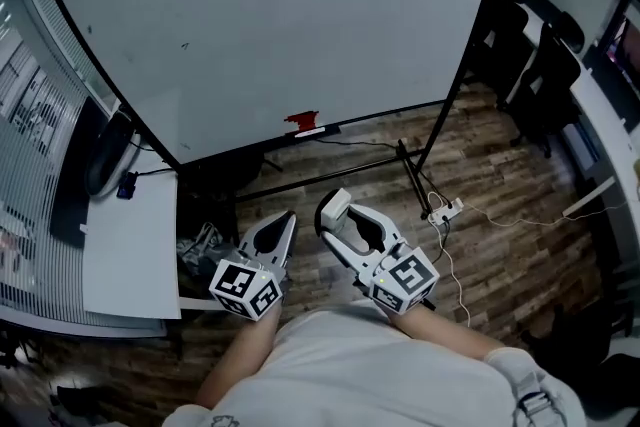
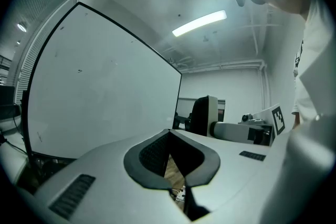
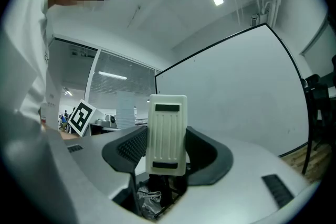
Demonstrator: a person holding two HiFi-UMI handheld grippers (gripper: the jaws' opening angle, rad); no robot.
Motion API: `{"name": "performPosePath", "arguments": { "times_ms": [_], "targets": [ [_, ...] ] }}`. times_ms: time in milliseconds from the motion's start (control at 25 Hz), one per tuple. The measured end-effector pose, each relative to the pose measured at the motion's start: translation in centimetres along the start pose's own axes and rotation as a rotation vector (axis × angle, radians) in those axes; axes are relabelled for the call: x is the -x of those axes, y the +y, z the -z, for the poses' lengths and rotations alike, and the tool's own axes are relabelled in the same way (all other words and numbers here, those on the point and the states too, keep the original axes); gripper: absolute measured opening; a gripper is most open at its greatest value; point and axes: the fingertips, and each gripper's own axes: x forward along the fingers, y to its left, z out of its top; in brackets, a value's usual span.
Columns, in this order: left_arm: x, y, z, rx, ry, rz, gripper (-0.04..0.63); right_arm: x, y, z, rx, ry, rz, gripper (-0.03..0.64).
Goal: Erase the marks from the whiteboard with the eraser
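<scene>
Wood floor (image 1: 330,165) runs under a whiteboard (image 1: 280,25) on a stand in the head view. The left gripper (image 1: 287,219) and right gripper (image 1: 340,218) are held low, well apart from it. Only a few faint marks (image 1: 185,45) show on the board.

Left gripper view: its jaws meet at the tips with nothing between them.

Right gripper view: its jaws clamp the eraser (image 3: 167,134) upright.

The step in hand looks like bringing the eraser to the board. Next it must be raised and pressed flat on the marks.
</scene>
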Motion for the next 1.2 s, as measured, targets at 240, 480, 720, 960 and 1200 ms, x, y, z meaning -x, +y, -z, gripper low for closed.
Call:
{"name": "performPosePath", "arguments": {
  "times_ms": [240,480,720,960,1200],
  "targets": [
    [-4.3,0.2,-0.3,0.003,-0.002,0.002,0.006,-1.9,-3.0,-1.0,0.005,-0.005,-0.049,0.233],
    [-7.1,-0.4,-0.7,-0.022,0.015,0.002,0.006,-1.2,-5.5,-2.0,0.023,-0.024,-0.027,0.233],
    [-8.8,0.4,-0.6,-0.013,0.031,0.015,0.006,-1.3,-7.6,-1.7,0.035,-0.021,0.006,0.233],
    [-9.7,2.7,-1.3,-0.017,0.016,0.002,0.006,-2.7,-8.4,-1.4,0.043,0.003,-0.008,0.233],
    [-10.8,4.9,-2.2,-0.023,0.009,0.012,0.006,-4.9,-9.6,-1.0,-0.008,0.026,-0.003,0.235]
  ]
}}
